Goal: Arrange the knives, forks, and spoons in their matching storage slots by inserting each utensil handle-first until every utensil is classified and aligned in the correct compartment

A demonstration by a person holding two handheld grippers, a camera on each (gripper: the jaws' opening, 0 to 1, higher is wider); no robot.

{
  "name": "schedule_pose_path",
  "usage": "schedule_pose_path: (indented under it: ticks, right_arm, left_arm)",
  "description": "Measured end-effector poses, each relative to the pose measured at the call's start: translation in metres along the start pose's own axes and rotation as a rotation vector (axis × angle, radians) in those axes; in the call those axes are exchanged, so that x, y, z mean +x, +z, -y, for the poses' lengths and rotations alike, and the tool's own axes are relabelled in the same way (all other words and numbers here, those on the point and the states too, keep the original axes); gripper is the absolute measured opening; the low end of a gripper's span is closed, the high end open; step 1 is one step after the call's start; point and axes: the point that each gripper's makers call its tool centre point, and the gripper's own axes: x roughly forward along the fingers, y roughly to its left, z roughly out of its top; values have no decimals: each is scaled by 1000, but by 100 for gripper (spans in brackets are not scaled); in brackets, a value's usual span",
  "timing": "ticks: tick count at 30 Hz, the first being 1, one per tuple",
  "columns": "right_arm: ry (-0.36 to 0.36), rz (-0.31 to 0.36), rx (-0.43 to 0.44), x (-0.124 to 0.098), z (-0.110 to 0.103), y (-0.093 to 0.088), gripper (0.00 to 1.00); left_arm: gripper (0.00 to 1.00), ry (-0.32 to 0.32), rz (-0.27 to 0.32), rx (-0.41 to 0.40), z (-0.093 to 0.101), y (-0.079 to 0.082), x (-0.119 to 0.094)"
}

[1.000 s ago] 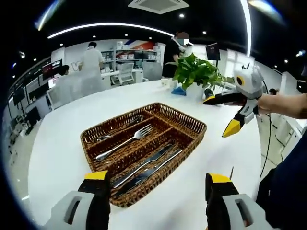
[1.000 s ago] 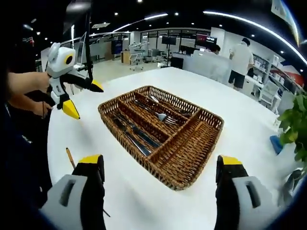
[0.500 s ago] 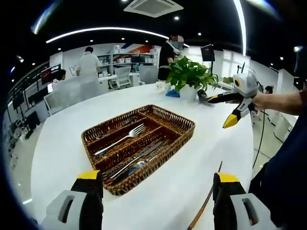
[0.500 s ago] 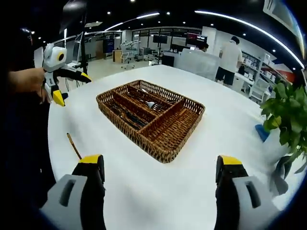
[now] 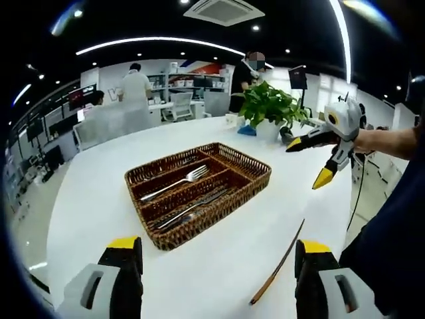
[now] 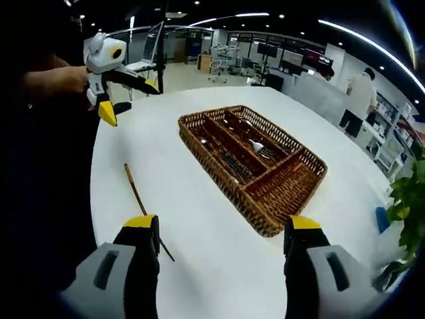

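Left gripper view looks across a white counter (image 5: pixel 80 199) at a wicker cutlery basket (image 5: pixel 199 193) with long compartments. A fork (image 5: pixel 176 183) lies in one of them; in the slot nearer the camera lie several long steel pieces (image 5: pixel 189 211) that look like knives, though they are too small to name with certainty. Whether any spoons sit in the far slot I cannot tell. The basket's short cross compartment at the plant end appears bare.

The left tongs (image 5: pixel 216 249) stand wide with nothing between the jaws, raised well back from the basket. The right tongs (image 5: pixel 317 159) come into this view from the right, held in a hand (image 5: pixel 372 141) above the counter's edge, jaws spread and carrying nothing.

In the right gripper view the right tongs (image 6: pixel 222 226) also show wide and empty, and the left tongs (image 6: pixel 126 96) hang off to the far left, well apart from the basket (image 6: pixel 252 159).

One thing lies loose on the counter — a thin brown stick (image 5: pixel 279 262), like a chopstick, between the basket and the counter's near edge, touching neither basket nor tongs. It shows again in the right gripper view (image 6: pixel 136 193).

My reading: the sorting step looks finished or nearly so, since no utensil lies outside the basket and both tongs hold nothing. The stick is not one of the task's named utensils. If anything is left, the next move calls for checking that each piece lies straight in its slot — and nudging any that is askew.
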Motion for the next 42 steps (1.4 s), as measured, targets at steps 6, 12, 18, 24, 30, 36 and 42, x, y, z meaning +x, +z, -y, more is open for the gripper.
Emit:
schedule_pose_path:
  ticks: [6,12,18,24,30,36,42]
  right_arm:
    - [128,-47,-87,30,-43,1,70]
    - [352,-27,-171,57,-107,4,56]
    - [423,-100,-328,72,-127,-12,41]
    - [465,-151,-387,81,-128,-23,24]
    - [489,-192,-407,89,-127,-30,17]
    - [516,-235,-410,97,-128,-37,10]
    - [517,-237,-424,98,-127,-32,6]
  left_arm:
    - [100,18,-2,-13,-1,-7,-7]
    - [100,24,11,-13,-1,-7,-8]
    - [100,23,22,-11,0,-5,-7]
    - [100,21,15,-3,3,-8,-6]
    - [100,21,12,-12,5,-11,-6]
    - [100,29,6,-16,4,-14,-7]
    - [100,38,-1,-6,2,-17,-9]
